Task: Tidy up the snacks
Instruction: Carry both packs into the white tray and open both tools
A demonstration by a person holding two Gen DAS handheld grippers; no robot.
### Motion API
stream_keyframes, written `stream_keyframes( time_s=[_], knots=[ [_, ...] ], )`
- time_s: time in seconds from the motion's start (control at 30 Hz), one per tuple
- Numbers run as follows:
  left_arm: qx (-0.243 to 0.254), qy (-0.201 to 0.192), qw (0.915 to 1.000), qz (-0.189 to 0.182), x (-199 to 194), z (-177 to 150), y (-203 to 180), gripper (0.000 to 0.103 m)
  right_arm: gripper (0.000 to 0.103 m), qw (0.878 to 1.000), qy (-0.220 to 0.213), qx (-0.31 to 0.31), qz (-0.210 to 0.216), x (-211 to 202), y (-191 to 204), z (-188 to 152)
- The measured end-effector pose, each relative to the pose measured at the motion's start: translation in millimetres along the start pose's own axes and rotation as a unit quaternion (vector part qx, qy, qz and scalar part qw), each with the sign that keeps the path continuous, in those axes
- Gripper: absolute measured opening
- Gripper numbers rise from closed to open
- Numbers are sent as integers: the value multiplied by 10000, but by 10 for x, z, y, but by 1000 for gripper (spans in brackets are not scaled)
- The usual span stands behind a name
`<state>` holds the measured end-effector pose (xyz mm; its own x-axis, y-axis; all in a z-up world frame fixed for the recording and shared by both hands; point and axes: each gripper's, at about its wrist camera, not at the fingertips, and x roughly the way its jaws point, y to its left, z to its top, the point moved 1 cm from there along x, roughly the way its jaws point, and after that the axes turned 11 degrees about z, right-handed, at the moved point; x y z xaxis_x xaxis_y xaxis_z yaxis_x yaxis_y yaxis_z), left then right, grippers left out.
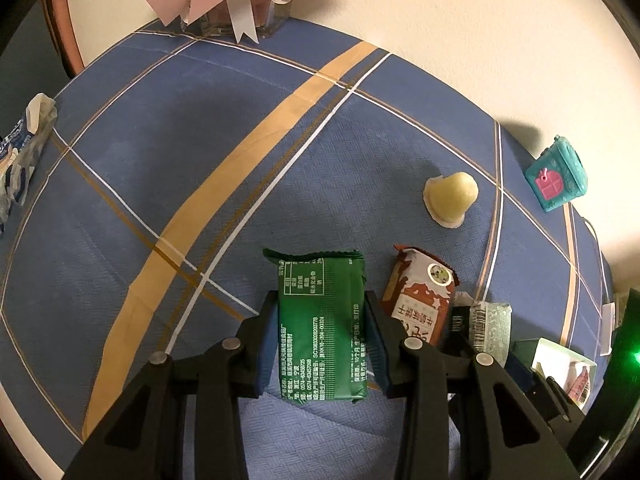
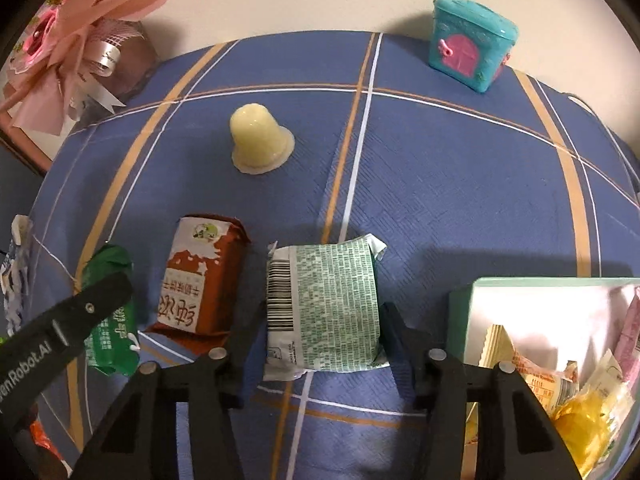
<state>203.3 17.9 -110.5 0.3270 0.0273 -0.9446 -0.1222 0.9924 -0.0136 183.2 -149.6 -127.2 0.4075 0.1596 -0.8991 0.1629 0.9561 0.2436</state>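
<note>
The green snack pack (image 1: 322, 326) lies flat on the blue checked cloth (image 1: 160, 200), and the left gripper (image 1: 322, 340) squeezes it from both sides. Just to its right lies a red-brown snack pack (image 1: 418, 300). Right of that one is a pale green-and-white pack (image 2: 324, 306), and the right gripper (image 2: 316, 336) has it clamped between its two fingers. At the near right stands a mint box (image 2: 460, 312) with more snacks inside. Farther away a yellow jelly cup (image 2: 260, 140) sits upside down on the cloth. A teal toy box (image 2: 472, 54) with a pink door is at the far right, and a pink bow (image 2: 80, 28) is at the far left.
</note>
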Motion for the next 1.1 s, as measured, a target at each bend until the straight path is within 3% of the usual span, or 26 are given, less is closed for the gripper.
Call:
stream_keyframes(
  time_s=[0.17,0.33,0.57,0.73,0.83,0.97,1.1],
  knots=[
    [37,-114,9999,-52,-129,-3,-44,41,53,9995,-196,63,248,-195,28,-27],
    [150,-375,9989,-240,-448,-54,-144,41,53,9974,-588,162,379,-668,-13,-90],
    [703,-731,9927,-652,-964,-305,-558,41,53,9938,-896,619,-203,-1307,-472,-171],
    [1337,-844,9814,-1087,-1239,-600,-1025,41,53,9854,-1038,1231,-554,-1736,-1081,-397],
    [1844,-836,9702,-1328,-1386,-884,-1364,41,53,9771,-1077,1699,-693,-1924,-1498,-565],
    [2523,-822,9528,-1473,-1514,-1256,-1778,41,53,9643,-1037,2257,-917,-2090,-2003,-835],
    [2946,-686,9411,-1511,-1509,-1532,-2068,41,53,9587,-945,2529,-895,-2140,-2321,-1025]
  ],
)
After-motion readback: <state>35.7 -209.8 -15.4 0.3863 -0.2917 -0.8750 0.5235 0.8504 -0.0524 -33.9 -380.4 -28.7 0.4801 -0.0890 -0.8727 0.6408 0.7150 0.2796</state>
